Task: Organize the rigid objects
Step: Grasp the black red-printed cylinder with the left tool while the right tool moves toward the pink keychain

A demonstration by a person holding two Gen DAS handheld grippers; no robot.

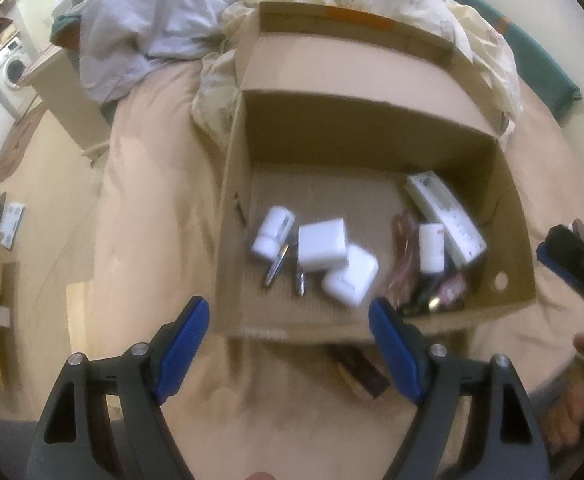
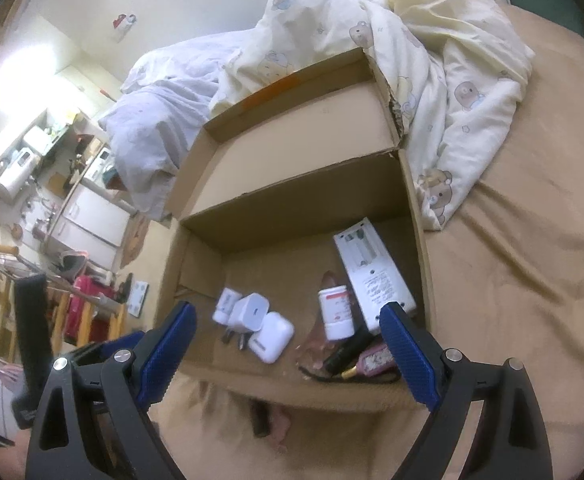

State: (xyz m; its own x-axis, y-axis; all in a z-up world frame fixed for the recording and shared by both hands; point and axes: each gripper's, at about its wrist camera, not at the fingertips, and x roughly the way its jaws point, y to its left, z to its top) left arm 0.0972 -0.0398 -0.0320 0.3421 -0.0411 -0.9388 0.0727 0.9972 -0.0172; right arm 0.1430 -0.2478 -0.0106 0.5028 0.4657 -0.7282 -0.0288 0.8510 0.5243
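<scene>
Tan bedding covers the bed, where an open cardboard box sits beside a rumpled bear-print quilt. Inside lie a white remote, a white pill bottle, a charger cube and an earbud case (all loose on the bottom). Left claw and right claw hang spread, pinching nothing.

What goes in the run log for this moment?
left gripper: open, empty | right gripper: open, empty | cardboard box: on bed, holds white charger, earbud case, remote, bottle
</scene>
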